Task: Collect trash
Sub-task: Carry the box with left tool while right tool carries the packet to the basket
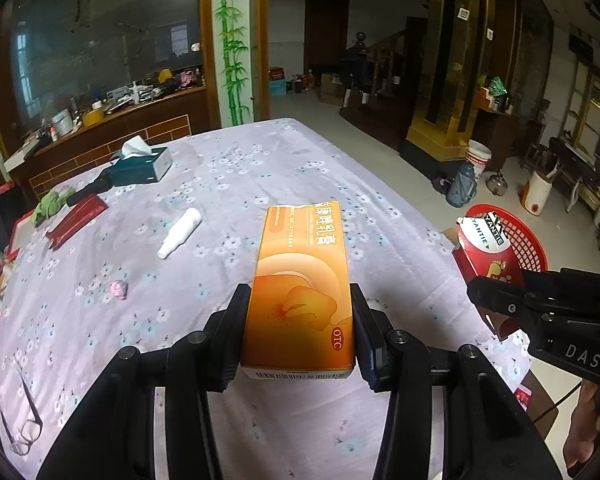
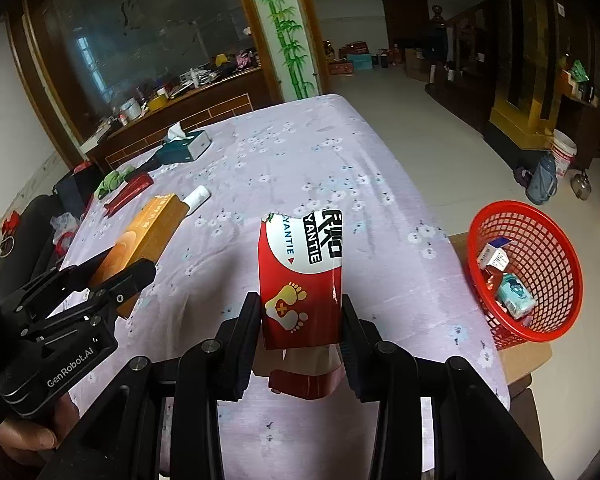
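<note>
Bench (image 1: 300,168) carrying a tissue box (image 1: 142,164) at far left, a bottle (image 1: 180,232) lying nearer mid-left and glasses (image 1: 24,420) at the near left edge; basket (image 2: 540,320) beside the right edge, two small boxes (image 2: 504,280) in it; kettle (image 2: 542,178) on the floor behind.

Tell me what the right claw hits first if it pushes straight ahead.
Probably nothing soon: the right claw, shut on the red packet, points over bare tablecloth. The red basket sits off right. Depth unclear.
</note>
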A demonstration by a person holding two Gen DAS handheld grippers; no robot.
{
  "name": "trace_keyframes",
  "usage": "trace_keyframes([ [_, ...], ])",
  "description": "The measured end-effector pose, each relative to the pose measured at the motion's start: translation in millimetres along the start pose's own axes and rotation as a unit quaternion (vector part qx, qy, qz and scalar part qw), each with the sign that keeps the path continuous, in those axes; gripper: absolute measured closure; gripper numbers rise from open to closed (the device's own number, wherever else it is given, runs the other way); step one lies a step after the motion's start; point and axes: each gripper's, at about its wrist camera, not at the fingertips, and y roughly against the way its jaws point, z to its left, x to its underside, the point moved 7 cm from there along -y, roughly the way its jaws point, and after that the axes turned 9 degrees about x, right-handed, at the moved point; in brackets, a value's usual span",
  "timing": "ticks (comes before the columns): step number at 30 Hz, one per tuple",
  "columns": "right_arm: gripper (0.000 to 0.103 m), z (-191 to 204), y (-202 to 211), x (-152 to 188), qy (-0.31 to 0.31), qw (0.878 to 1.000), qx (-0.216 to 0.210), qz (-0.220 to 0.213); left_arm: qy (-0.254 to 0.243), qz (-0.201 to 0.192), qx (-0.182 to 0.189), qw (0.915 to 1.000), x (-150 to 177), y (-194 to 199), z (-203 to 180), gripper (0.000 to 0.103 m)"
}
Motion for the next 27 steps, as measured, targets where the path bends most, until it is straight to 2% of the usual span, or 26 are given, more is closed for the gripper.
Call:
trace_keyframes([
  [14,0.063,-50.7,13.3,3.0,-0.044,0.999,0.017,-0.007,-0.032,0.011,0.028,0.999,-6.6,-18.0,-43.8,0.057],
  [27,0.063,-137.6,34.7,16.9,-0.121,0.991,0.054,-0.013,-0.079,0.029,0.088,0.9926,-11.1,-45.9,-123.1,0.057],
])
